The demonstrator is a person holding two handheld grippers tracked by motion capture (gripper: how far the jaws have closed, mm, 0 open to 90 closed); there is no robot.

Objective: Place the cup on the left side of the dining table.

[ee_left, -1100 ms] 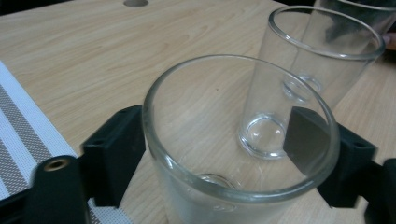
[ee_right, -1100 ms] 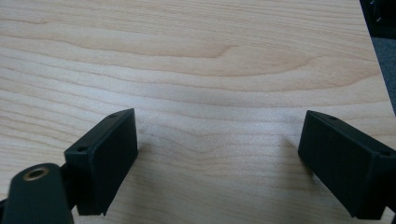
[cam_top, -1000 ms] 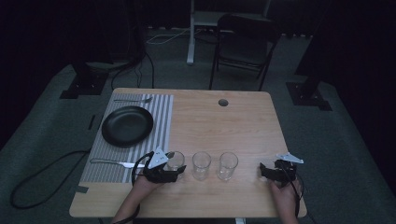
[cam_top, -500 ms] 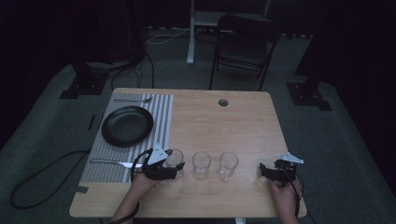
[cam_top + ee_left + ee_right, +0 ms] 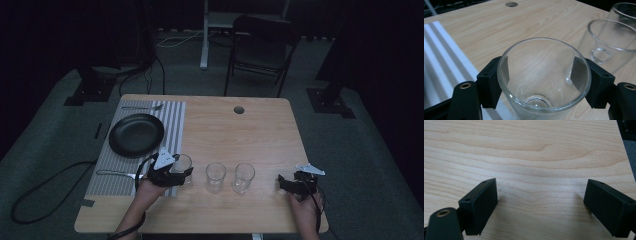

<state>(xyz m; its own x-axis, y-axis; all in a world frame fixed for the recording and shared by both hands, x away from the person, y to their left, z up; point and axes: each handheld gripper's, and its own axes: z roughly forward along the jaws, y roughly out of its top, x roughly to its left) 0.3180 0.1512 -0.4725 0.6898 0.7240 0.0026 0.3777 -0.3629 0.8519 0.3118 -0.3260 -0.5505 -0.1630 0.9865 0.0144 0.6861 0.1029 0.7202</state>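
The glass (image 5: pixel 544 80) stood upright at the striped placemat's (image 5: pixel 102 167) edge, leftmost in a row of three, gripped at both sides by the left gripper's (image 5: pixel 181 173) jaws. The right gripper (image 5: pixel 540 205) rested over bare tabletop (image 5: pixel 260 130), jaws wide and holding nothing.

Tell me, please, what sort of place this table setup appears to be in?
Probably a studio or lab rigged for recording rather than a dining room: dark curtained surroundings, stand bases on the carpet, and a folding chair behind a wooden table holding a mock place setting of black plate and striped placemat.
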